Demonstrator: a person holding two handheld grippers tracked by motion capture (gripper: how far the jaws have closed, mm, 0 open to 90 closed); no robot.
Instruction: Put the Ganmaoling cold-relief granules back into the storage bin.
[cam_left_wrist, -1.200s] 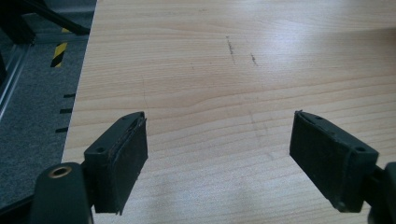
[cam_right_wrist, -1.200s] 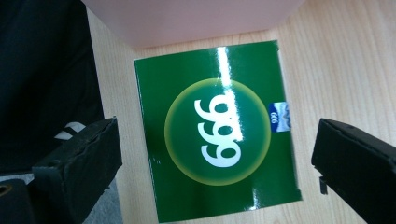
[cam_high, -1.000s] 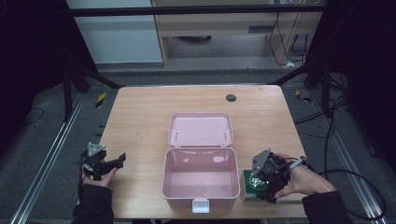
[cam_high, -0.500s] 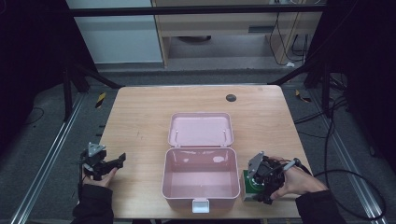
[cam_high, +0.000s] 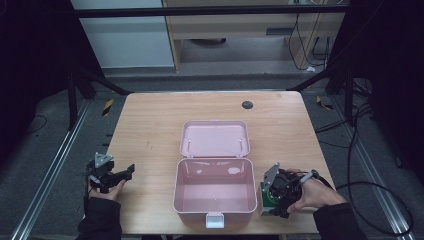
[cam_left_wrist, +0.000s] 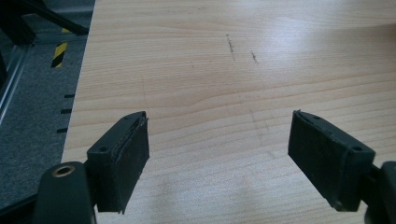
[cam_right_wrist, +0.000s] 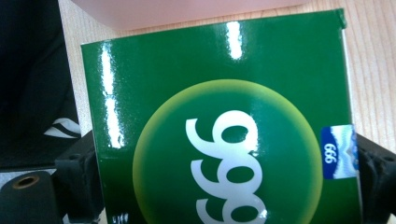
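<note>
Gripping green box (cam_right_wrist: 219, 121) w/ right gripper (cam_high: 276, 196) at near right of bench (cam_high: 150, 125); fingers (cam_right_wrist: 77, 172) having just been closing, now pressing on both box sides in right gripper view. Box lying flat on bench, just beside right wall of pink case (cam_high: 215, 192), big "999" on its glossy top. Left gripper (cam_high: 107, 172) hanging over near-left bench edge, well apart from case; fingers (cam_left_wrist: 123, 158) standing wide apart w/ nothing between, bare wood beneath. Case sitting open mid-bench, latch twd person, lid (cam_high: 214, 138) lying back flat behind it. Dark round grommet (cam_high: 247, 104) sitting at far bench side.
</note>
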